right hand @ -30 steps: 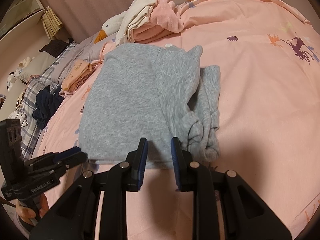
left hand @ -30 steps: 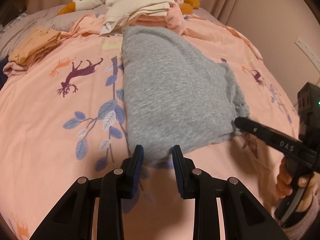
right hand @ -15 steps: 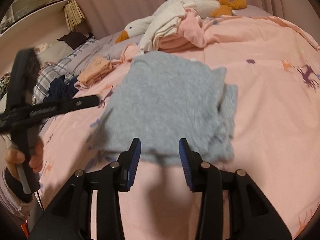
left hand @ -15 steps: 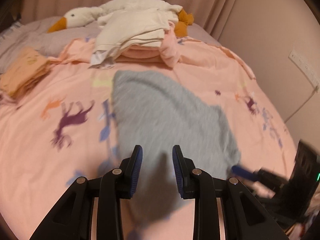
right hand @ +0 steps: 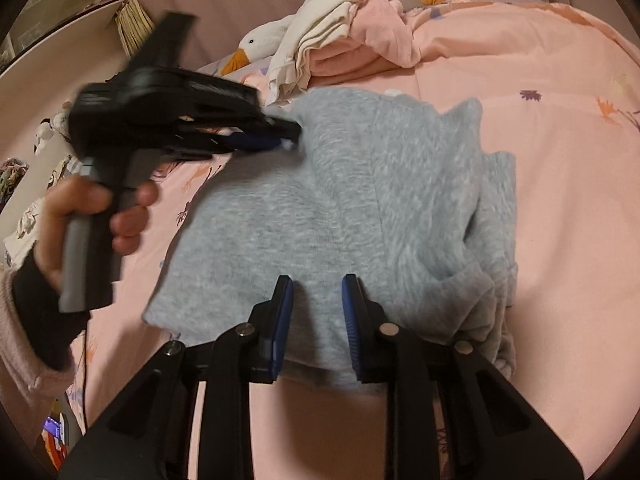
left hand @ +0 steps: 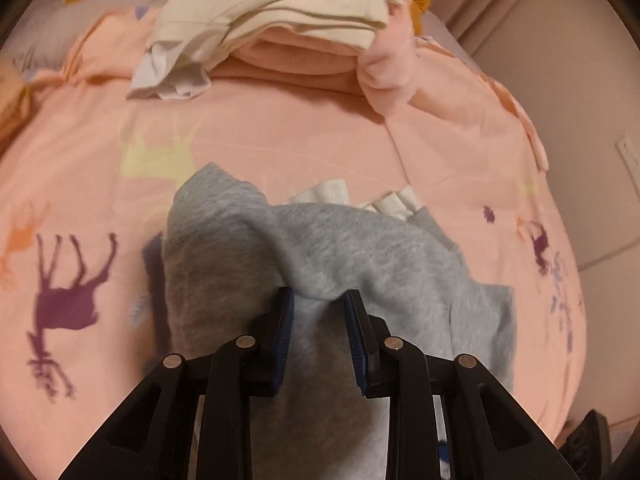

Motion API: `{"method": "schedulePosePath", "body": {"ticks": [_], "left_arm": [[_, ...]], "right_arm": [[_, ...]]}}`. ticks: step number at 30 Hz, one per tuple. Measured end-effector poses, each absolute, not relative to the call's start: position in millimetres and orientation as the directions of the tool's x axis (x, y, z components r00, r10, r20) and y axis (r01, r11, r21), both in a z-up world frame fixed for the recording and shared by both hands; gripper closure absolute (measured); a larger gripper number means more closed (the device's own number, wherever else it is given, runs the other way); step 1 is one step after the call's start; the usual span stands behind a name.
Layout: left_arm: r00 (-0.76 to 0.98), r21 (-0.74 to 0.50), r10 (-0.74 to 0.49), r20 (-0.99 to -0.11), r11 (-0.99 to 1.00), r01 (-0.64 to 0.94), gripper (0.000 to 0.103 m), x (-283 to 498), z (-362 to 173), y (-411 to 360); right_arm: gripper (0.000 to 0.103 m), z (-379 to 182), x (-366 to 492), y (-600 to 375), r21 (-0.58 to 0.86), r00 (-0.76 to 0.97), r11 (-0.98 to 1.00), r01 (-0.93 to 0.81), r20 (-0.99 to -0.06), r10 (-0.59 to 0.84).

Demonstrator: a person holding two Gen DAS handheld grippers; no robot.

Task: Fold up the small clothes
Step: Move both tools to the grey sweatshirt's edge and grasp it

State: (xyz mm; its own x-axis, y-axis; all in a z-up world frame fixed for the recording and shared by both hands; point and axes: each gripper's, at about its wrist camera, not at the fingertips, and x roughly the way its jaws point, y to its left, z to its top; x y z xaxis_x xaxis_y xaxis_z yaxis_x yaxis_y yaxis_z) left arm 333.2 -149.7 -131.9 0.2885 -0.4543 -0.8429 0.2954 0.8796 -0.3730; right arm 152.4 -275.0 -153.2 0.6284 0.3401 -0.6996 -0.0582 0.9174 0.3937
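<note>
A grey knit garment (right hand: 360, 208) lies folded on the pink bedspread (right hand: 560, 160). My left gripper (left hand: 319, 300) hangs over its far part, fingers apart with a ridge of grey cloth (left hand: 360, 256) rising between them; in the right wrist view it (right hand: 286, 134) shows blurred at the garment's far left edge. My right gripper (right hand: 316, 284) is open and empty above the garment's near edge. White fabric (left hand: 332, 192) peeks out at the garment's far edge.
A pile of cream and pink clothes (left hand: 288, 28) lies at the head of the bed, with a white goose plush (right hand: 260, 44) beside it. A shelf (right hand: 60, 20) stands at the left. The wall with a socket (left hand: 628, 156) is on the right.
My left gripper has moved from the garment's near edge forward to its far part. The right gripper has opened wider and stays at the near edge.
</note>
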Motion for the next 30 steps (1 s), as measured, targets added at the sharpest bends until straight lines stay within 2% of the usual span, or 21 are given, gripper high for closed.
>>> {"method": "schedulePosePath", "body": {"ticks": [5, 8, 11, 14, 16, 19, 22, 23, 24, 25, 26, 30], "left_arm": [[0.364, -0.421, -0.507, -0.781, 0.859, 0.293, 0.075, 319, -105, -124], [0.402, -0.429, -0.529, -0.747, 0.846, 0.316, 0.075, 302, -88, -104], [0.403, -0.445, -0.543, -0.737, 0.838, 0.316, 0.075, 284, -86, -90], [0.382, -0.456, -0.555, -0.739, 0.83, 0.323, 0.075, 269, -94, -84], [0.361, -0.435, -0.536, -0.763, 0.839, 0.328, 0.075, 268, -104, -92], [0.368, -0.441, -0.535, -0.76, 0.841, 0.312, 0.075, 266, -110, -90], [0.37, -0.508, -0.576, -0.729, 0.817, 0.272, 0.075, 264, -104, -75], [0.369, -0.529, -0.589, -0.719, 0.808, 0.258, 0.073, 261, -103, -68], [0.367, -0.543, -0.596, -0.715, 0.803, 0.247, 0.067, 259, -104, -62], [0.363, -0.558, -0.604, -0.71, 0.796, 0.235, 0.052, 256, -105, -57], [0.36, -0.574, -0.612, -0.704, 0.789, 0.219, 0.041, 253, -107, -52], [0.331, -0.65, -0.662, -0.672, 0.742, 0.164, 0.04, 240, -122, -31]], "right_arm": [[0.077, -147, 151, -279, 0.405, 0.62, 0.912, -0.069, -0.699, 0.357], [0.071, -134, 146, -287, 0.421, 0.652, 0.904, -0.077, -0.665, 0.365], [0.069, -122, 151, -300, 0.442, 0.687, 0.895, -0.056, -0.633, 0.356], [0.07, -122, 169, -310, 0.415, 0.692, 0.91, 0.017, -0.662, 0.289], [0.074, -137, 184, -318, 0.409, 0.642, 0.907, 0.1, -0.723, 0.255], [0.076, -150, 190, -324, 0.423, 0.608, 0.895, 0.14, -0.75, 0.259], [0.068, -140, 183, -327, 0.455, 0.629, 0.881, 0.127, -0.724, 0.283], [0.064, -134, 177, -329, 0.466, 0.643, 0.877, 0.117, -0.709, 0.291], [0.054, -128, 170, -333, 0.48, 0.656, 0.87, 0.112, -0.693, 0.298], [0.046, -126, 166, -337, 0.488, 0.662, 0.866, 0.113, -0.686, 0.301], [0.044, -125, 162, -341, 0.494, 0.662, 0.861, 0.118, -0.686, 0.302], [0.043, -136, 151, -366, 0.539, 0.637, 0.819, 0.195, -0.705, 0.313]]}}
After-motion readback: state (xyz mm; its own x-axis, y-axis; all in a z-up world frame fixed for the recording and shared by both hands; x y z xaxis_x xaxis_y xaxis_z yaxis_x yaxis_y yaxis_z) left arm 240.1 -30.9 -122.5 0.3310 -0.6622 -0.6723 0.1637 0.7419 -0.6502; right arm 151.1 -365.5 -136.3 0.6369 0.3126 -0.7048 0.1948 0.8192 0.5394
